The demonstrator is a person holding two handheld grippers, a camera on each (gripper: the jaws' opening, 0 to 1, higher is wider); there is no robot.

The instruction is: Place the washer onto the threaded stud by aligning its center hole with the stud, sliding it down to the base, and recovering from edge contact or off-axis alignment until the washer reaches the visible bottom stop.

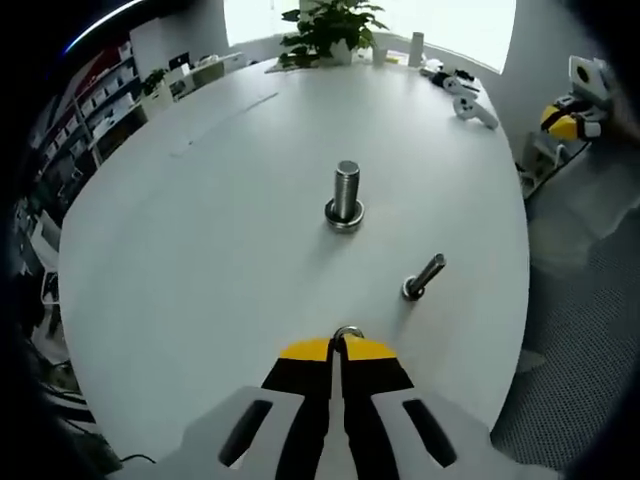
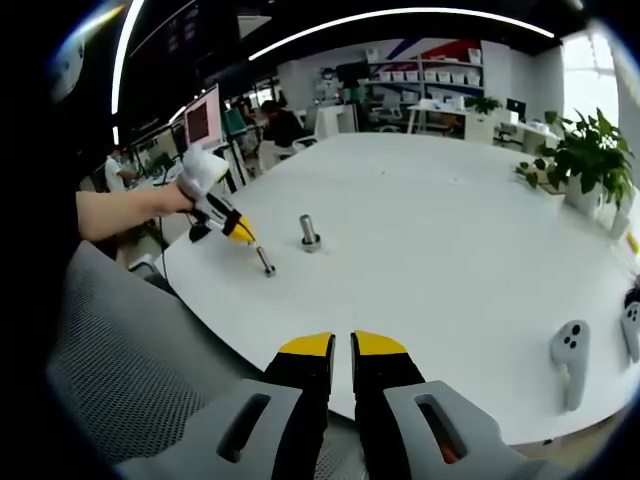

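A thick threaded stud (image 1: 346, 190) stands upright in the middle of the white table (image 1: 200, 250), with a metal ring around its base (image 1: 344, 216). My left gripper (image 1: 340, 343) is shut on a small metal washer (image 1: 347, 333), its rim peeking out above the yellow tips, well short of the stud. A thinner bolt (image 1: 424, 277) stands tilted to the right of the gripper. In the right gripper view, a hand holds the left gripper (image 2: 240, 234) beside the thin bolt (image 2: 266, 262) and near the stud (image 2: 309, 231). My right gripper (image 2: 342, 345) is shut and holds nothing, off the table's near edge.
White handheld controllers lie at the table's far side (image 1: 465, 98) and near the right gripper (image 2: 567, 352). A potted plant (image 1: 332, 28) stands at the far end. A grey mesh chair (image 2: 120, 350) sits by the table edge. People sit at desks behind (image 2: 280, 125).
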